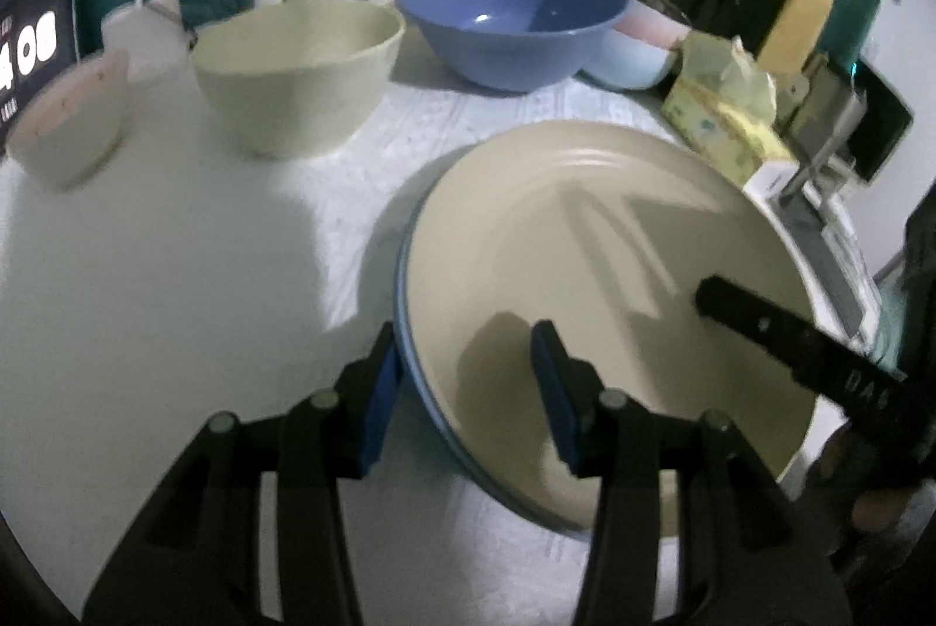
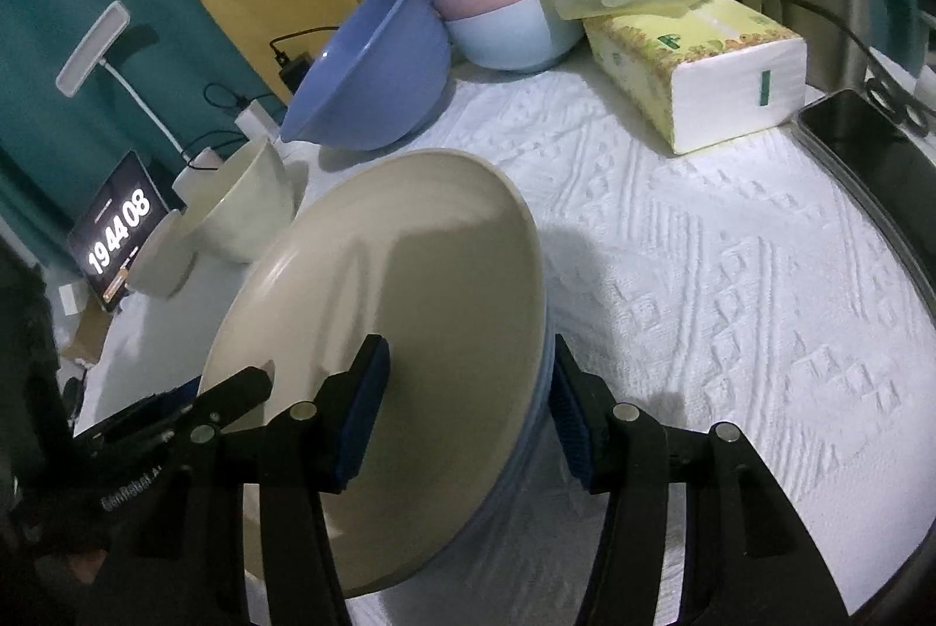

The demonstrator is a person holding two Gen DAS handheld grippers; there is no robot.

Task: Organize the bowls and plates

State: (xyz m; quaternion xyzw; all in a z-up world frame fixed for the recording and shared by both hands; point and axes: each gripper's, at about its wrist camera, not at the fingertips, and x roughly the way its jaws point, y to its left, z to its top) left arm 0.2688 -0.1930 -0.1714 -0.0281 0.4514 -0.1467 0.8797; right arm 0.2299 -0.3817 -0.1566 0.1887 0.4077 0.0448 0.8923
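Note:
A cream plate [image 1: 585,263] lies on top of a blue-rimmed plate [image 1: 409,363] on the white tablecloth; the stack also shows in the right wrist view [image 2: 421,286]. My left gripper [image 1: 468,380] is open, its jaws straddling the near left rim of the stack. My right gripper [image 2: 468,409] is open, its jaws on either side of the stack's right rim; one of its fingers [image 1: 784,333] shows over the plate. A cream bowl [image 1: 298,70], a blue bowl [image 1: 509,11] and a small pinkish bowl [image 1: 70,123] stand behind.
Stacked pink and light blue bowls [image 2: 509,11] with a metal bowl on top stand at the back. A tissue pack [image 2: 696,64], a phone [image 2: 866,140], a clock display [image 2: 117,228] and a lamp [image 2: 93,47] surround the table [image 2: 731,275].

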